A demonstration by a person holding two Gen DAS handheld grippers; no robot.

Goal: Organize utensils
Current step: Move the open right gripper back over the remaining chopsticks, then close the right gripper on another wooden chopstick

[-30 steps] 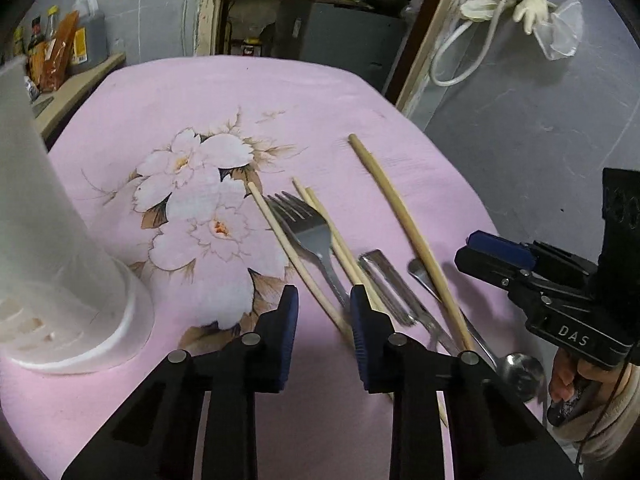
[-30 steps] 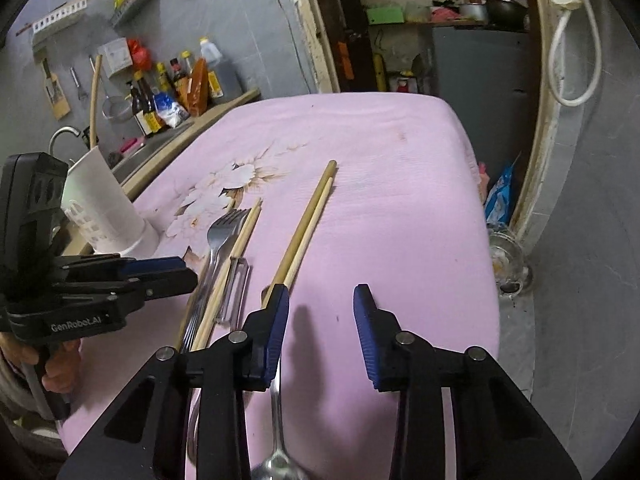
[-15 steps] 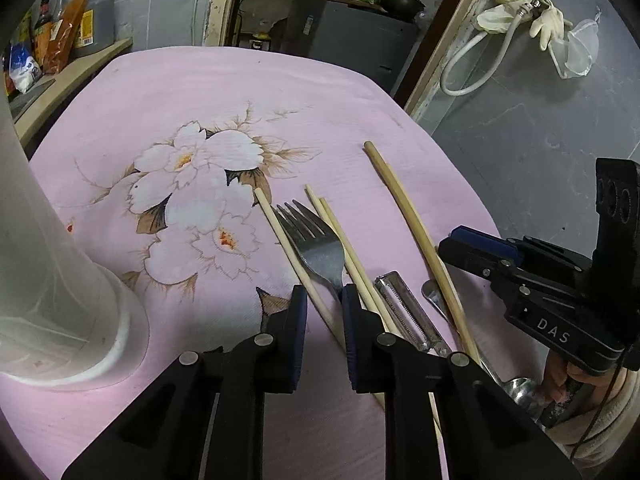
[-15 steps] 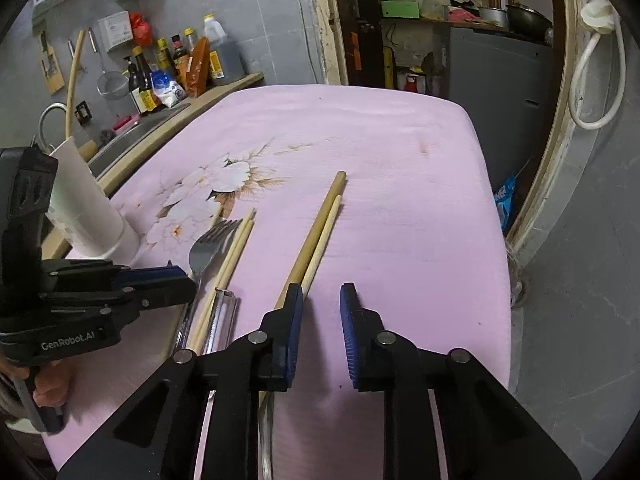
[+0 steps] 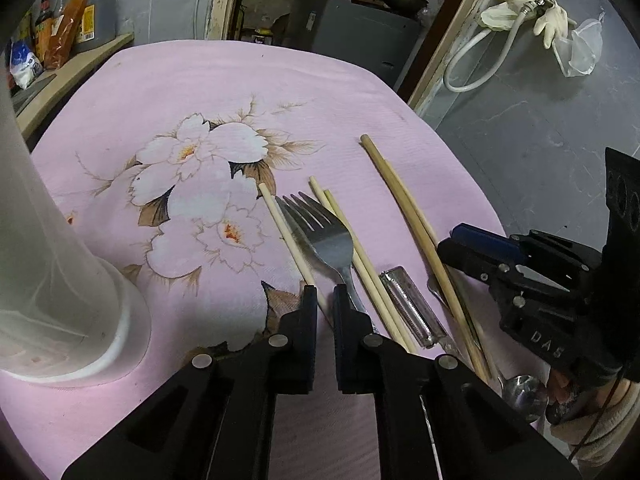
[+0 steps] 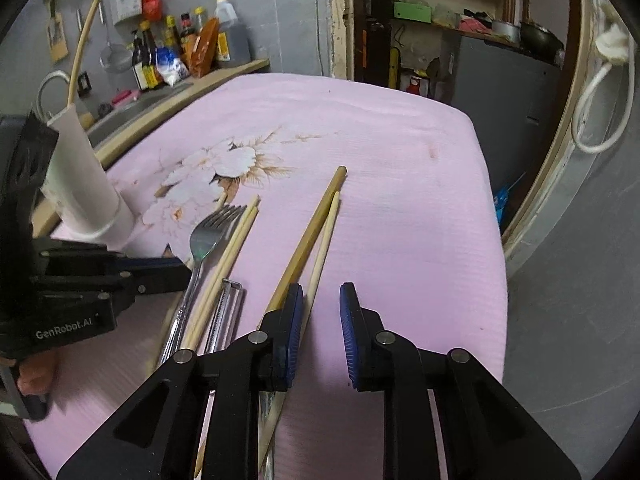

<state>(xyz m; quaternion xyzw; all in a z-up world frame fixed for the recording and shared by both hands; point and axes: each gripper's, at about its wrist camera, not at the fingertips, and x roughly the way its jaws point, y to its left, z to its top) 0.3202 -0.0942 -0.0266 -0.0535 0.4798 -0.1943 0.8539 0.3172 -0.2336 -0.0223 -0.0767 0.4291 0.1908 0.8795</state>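
Both pairs of jaws have just been closing. Left gripper first, low centre of its view: the jaws stand nearly together around the near end of a thin chopstick, which runs away up and to the left. Whether the pads truly pinch it I cannot tell; from the narrow slit, I judge they are clamped on it. Just to its right lies the fork, tines pointing away, handle passing under the right jaw, so the fork crowds that grip.

Right gripper, low centre of its own view, has slid over since the earlier frame: the jaws now stand apart with nothing between them, and the thick stick and its paler partner lie just outside the left jaw, long axes running away up the frame. That hand needs a small shift left to straddle them.

Further right in the left view: a pair of chopsticks, the peeler, a spoon. At the left edge, on the pink surface, stands the white holder.
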